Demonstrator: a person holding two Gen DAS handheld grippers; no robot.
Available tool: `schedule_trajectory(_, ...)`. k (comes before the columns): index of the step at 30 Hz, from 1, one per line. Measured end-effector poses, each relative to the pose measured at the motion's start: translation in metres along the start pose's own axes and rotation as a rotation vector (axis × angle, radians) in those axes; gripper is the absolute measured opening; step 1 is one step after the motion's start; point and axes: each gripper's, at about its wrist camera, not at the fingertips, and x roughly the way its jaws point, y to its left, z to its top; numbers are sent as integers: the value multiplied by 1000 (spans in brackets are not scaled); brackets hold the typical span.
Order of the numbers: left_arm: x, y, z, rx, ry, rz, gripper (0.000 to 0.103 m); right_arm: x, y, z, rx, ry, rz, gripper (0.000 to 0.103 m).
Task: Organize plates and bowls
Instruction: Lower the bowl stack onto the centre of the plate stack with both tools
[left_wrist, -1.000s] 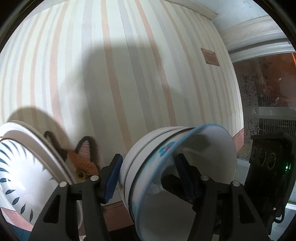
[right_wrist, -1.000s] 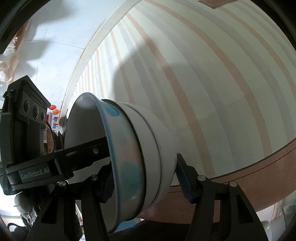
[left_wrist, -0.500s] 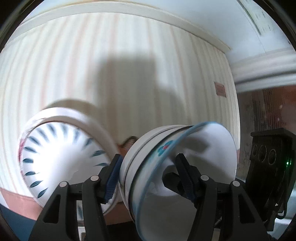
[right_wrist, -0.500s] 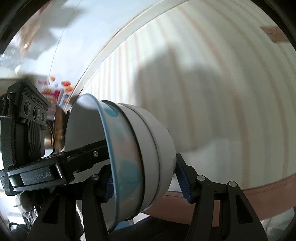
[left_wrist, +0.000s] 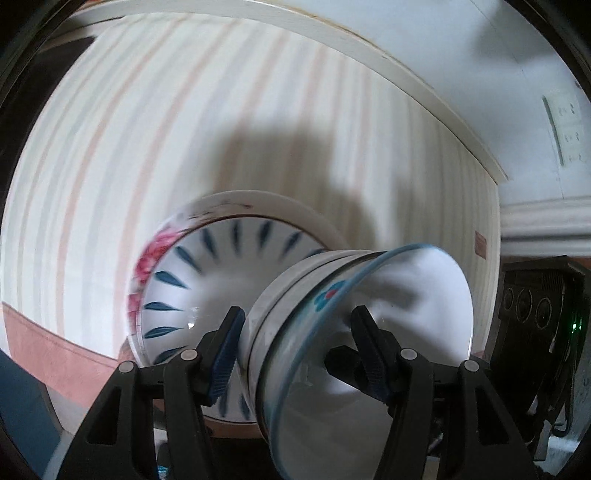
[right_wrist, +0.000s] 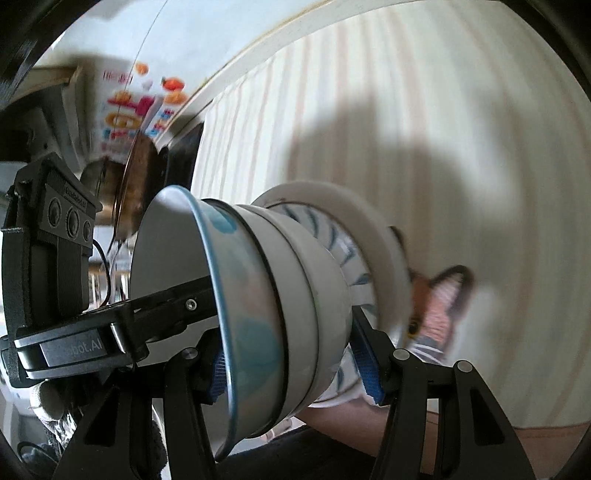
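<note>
I hold a stack of bowls (left_wrist: 354, 332) between my two claws, tipped on its side. My left claw (left_wrist: 299, 350) grips it from one side: one blue pad (left_wrist: 227, 350) presses on the white outside of the bottom bowls, the other finger (left_wrist: 369, 350) sits inside the blue-rimmed top bowl. My right claw (right_wrist: 291, 358) grips the same stack (right_wrist: 280, 310) from the opposite side, one pad (right_wrist: 365, 362) on the outer wall near the foot, the other pad (right_wrist: 218, 369) inside, behind the blue rim. Both claws stand at a middling width, clamped on the bowl walls.

Just behind the stack is a pile of plates (left_wrist: 207, 280): a white plate with dark blue leaf marks resting in a larger one with a pink flower on its rim. In the right view the same plates (right_wrist: 354, 251) lie close behind the stack's foot; I cannot tell whether they touch. A fox-faced knitted piece (right_wrist: 439, 299) peeks out behind the plates. The striped cloth (left_wrist: 147, 129) covers the table beneath.
</note>
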Motion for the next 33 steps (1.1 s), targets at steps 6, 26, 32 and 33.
schedule_trajectory(6,3,27,-3,-64,0,-3,57,31,13,10,-34,52,-6,59)
schedule_trajectory(26,16,47,1,-94,10,0,58,77,24,29,-43,85,-38,59)
schedule_trajectory(32,16,49,-1,-83,7,3,57,76,25,31,-45,84,-41,59)
schedule_trajectory(33,15,48,-2,-77,4,10,57,76,24,31,-45,86,-40,59)
